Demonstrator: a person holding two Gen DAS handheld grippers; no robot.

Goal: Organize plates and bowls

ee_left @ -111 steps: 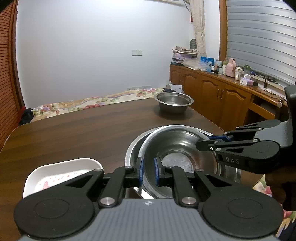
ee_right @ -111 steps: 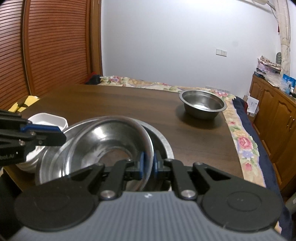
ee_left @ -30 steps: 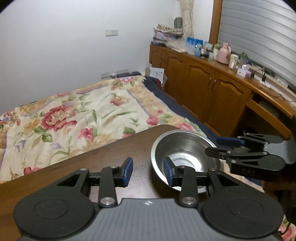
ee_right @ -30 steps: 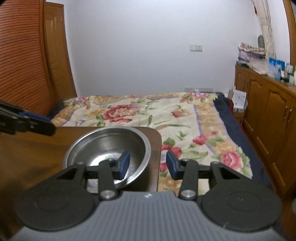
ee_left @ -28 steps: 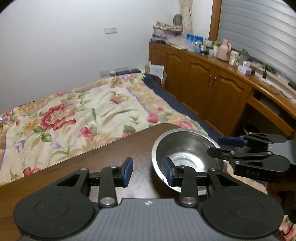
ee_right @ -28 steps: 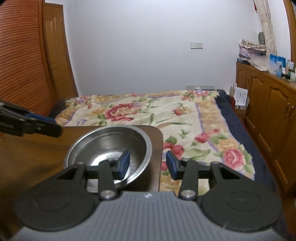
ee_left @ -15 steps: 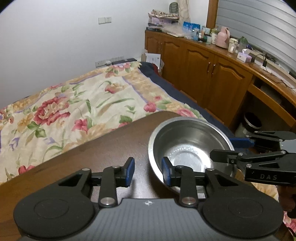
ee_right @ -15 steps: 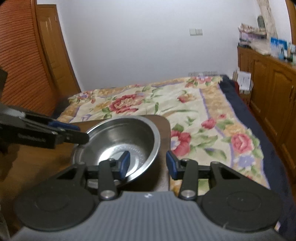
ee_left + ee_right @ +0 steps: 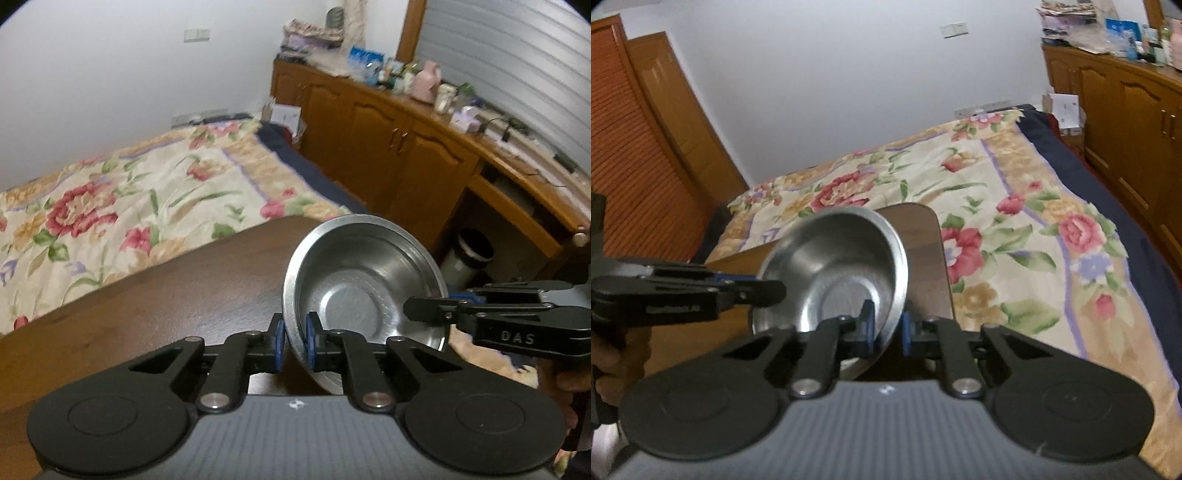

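A steel bowl (image 9: 364,284) sits at the far corner of the dark wooden table (image 9: 166,295), tipped slightly. My left gripper (image 9: 295,341) is shut on its near left rim, one blue pad inside and one outside. In the right wrist view the same steel bowl (image 9: 834,266) tilts up, and my right gripper (image 9: 886,326) is shut on its right rim. Each gripper shows in the other's view: the right gripper (image 9: 424,308) clamps the bowl's right edge, the left gripper (image 9: 768,291) its left edge.
Beyond the table corner (image 9: 923,218) lies a bed with a floral cover (image 9: 122,195). Wooden cabinets (image 9: 399,147) with clutter on top line the right wall, with a bin (image 9: 467,258) below. A slatted wooden door (image 9: 635,166) stands at the left.
Both grippers have closed from open onto the bowl's rim, one on each side. The bowl has tipped up from lying flat on the table.
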